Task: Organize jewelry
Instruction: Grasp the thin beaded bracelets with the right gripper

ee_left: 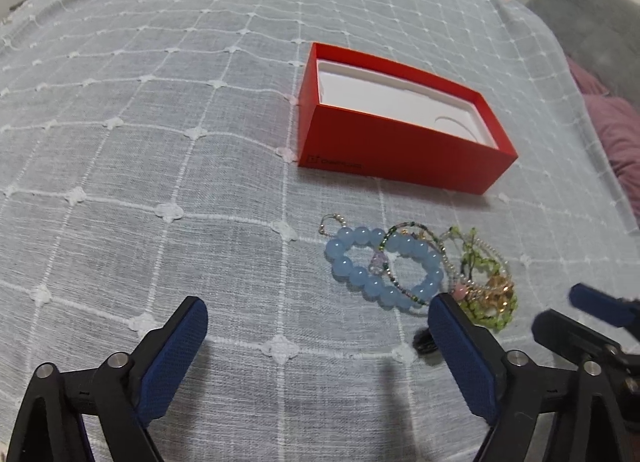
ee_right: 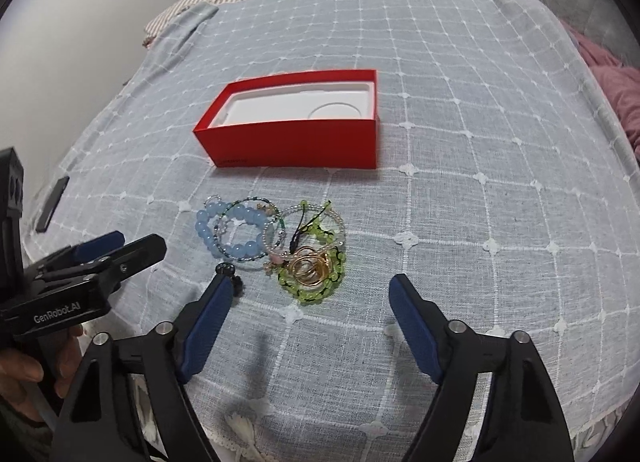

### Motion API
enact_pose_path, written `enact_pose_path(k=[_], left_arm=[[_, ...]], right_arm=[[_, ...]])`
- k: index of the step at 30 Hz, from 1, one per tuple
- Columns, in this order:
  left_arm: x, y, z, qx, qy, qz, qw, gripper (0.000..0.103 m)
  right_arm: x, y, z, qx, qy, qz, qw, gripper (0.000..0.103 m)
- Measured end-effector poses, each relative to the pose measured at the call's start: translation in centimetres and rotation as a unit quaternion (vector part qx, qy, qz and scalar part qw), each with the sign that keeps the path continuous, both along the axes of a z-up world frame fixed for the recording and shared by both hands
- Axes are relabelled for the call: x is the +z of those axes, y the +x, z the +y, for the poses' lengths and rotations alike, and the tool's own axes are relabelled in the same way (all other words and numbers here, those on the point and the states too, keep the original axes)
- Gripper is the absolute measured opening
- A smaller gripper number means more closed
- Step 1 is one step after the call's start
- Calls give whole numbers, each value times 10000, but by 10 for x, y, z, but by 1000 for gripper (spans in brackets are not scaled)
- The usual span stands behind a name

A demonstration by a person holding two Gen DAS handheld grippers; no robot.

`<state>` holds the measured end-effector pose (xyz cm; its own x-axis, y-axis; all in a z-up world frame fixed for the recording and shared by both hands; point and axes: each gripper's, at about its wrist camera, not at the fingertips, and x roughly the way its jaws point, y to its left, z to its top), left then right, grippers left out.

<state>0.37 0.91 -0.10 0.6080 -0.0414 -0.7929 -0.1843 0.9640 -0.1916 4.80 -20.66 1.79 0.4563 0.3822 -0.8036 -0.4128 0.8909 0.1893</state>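
Observation:
A tangle of jewelry lies on the checked bedspread (ee_left: 160, 142): a blue bead bracelet (ee_left: 336, 250) (ee_right: 202, 228), a green bead bracelet (ee_left: 472, 258) (ee_right: 316, 296), gold rings (ee_left: 496, 288) (ee_right: 312, 266) and thin beaded strands. Behind it stands an open red box (ee_left: 400, 158) (ee_right: 296, 146) with a bare white insert. My left gripper (ee_left: 318, 308) (ee_right: 132, 242) is open, just short of the blue bracelet, nothing between its fingers. My right gripper (ee_right: 314, 284) (ee_left: 560, 310) is open, its tips flanking the near edge of the green bracelet without touching it.
A small black piece (ee_left: 424, 342) (ee_right: 226, 270) lies beside the pile. A dark flat object (ee_right: 52, 202) rests near the bed's left edge by the wall. Pink bedding (ee_right: 616, 94) and a grey cushion (ee_left: 592, 22) border the right side.

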Motion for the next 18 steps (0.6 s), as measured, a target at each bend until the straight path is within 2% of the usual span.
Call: enact_pose_path(k=[3, 8, 9, 11, 13, 18], left_arm=[[-2, 1, 5, -41, -541, 20, 9985, 85], [-2, 9, 8, -148, -1127, -18, 9935, 71], [-3, 12, 8, -179, -1196, 7, 9927, 70], [-1, 15, 7, -248, -1248, -105, 9918, 58], [0, 20, 3, -350, -1210, -36, 9920, 52], [-2, 37, 2, -471, -1303, 219, 9901, 51]], right_arm=[[-4, 9, -8, -50, 351, 282, 9990, 68], [-8, 32, -22, -248, 1109, 963, 9888, 55], [-9, 36, -22, -281, 1188, 1082, 9866, 52], [-11, 43, -23, -337, 1288, 1215, 9836, 49], [-13, 49, -21, -386, 1319, 1312, 9818, 45], [-16, 65, -23, -547, 1450, 1328, 9790, 42]])
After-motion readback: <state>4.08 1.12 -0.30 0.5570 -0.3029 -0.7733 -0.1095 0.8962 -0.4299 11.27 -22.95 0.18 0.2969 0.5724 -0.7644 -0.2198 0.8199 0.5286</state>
